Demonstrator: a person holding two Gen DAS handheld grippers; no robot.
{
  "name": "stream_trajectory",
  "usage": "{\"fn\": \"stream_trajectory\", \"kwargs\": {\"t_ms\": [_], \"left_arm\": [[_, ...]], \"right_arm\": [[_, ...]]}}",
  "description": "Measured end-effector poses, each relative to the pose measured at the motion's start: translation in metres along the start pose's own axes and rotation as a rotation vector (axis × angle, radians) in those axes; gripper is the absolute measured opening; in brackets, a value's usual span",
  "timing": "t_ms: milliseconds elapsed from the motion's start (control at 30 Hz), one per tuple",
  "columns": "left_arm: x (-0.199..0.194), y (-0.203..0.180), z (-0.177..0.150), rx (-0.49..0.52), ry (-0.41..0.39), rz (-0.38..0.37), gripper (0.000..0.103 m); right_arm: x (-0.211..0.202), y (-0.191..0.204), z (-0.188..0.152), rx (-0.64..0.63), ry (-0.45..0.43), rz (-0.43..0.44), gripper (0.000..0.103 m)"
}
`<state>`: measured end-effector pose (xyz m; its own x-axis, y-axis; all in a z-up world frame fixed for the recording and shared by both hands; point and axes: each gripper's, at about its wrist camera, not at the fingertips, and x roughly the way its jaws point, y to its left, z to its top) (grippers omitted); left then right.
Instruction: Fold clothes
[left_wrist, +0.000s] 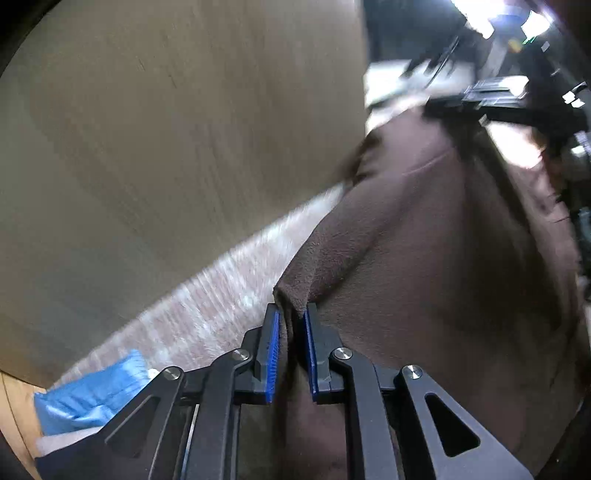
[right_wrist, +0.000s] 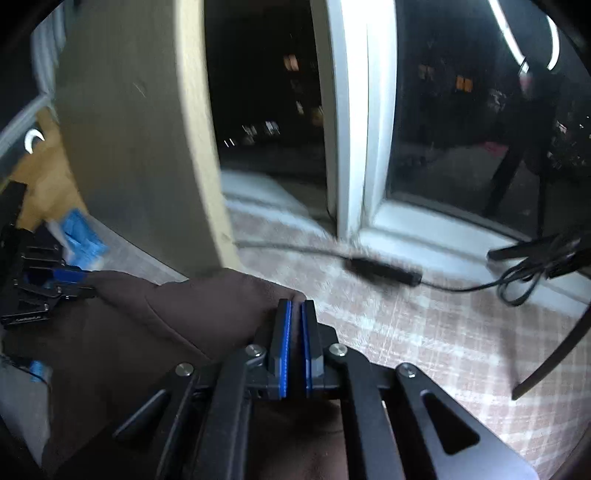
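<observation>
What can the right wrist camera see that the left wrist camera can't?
Only the right wrist view shows the dark window and a black cable on the floor. Only the left wrist view shows a broad stretch of beige wall. Both show the brown garment, pinched by the left gripper and the right gripper.

Both grippers, left (left_wrist: 291, 314) and right (right_wrist: 296, 308), have black linkage arms, silver pivot screws and blue-padded fingers (left_wrist: 271, 354).
</observation>
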<state>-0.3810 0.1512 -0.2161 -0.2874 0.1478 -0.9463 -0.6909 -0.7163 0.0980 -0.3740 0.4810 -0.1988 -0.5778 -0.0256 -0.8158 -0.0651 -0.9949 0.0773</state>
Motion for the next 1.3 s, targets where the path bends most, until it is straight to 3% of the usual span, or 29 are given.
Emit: {"fn": "stream_trajectory", "kwargs": {"t_ms": [67,133,200,300,400,533,733,833,933,1067,1167,1300], "left_arm": [[0.011,-0.001,-0.001,0.014,0.04,0.028,0.024],[-0.002,0.004,-0.002,-0.004,0.03,0.027,0.034],[-0.032,0.01,-0.008,-0.002,0.002,0.051,0.039],[-0.08,0.017,-0.026,-0.002,-0.04,0.097,0.037],[-0.14,0.029,-0.063,-0.045,-0.09,0.115,0.037],[-0.18,0.049,-0.121,-0.144,-0.107,0.123,0.042],[-0.21,0.068,-0.235,-0.342,-0.075,0.154,0.042],[-0.219,0.078,-0.292,-0.45,-0.051,0.17,0.042],[-0.22,0.087,-0.338,-0.54,-0.04,0.161,0.042],[-0.191,0.09,-0.377,-0.594,-0.02,0.133,0.042],[-0.165,0.091,-0.398,-0.625,-0.015,0.079,0.042],[-0.137,0.1,-0.407,-0.641,-0.003,0.045,0.042]], "right_arm": [[0.017,0.005,-0.001,-0.029,0.036,-0.053,0.007],[0.024,0.008,-0.002,-0.043,0.067,-0.107,0.014],[0.008,0.002,-0.003,-0.019,0.027,-0.1,0.024],[-0.03,-0.011,0.0,0.025,-0.054,-0.12,0.032],[-0.08,-0.018,-0.003,0.086,-0.116,-0.047,0.033],[-0.131,0.001,-0.034,0.111,-0.1,0.123,0.035],[-0.134,0.088,-0.109,0.063,0.041,0.295,0.038],[-0.122,0.136,-0.12,0.013,0.078,0.37,0.038],[-0.122,0.194,-0.108,-0.077,0.092,0.429,0.038],[-0.108,0.282,-0.086,-0.273,0.075,0.445,0.038],[-0.091,0.333,-0.08,-0.356,0.116,0.444,0.038],[-0.078,0.38,-0.076,-0.465,0.125,0.381,0.039]]}}
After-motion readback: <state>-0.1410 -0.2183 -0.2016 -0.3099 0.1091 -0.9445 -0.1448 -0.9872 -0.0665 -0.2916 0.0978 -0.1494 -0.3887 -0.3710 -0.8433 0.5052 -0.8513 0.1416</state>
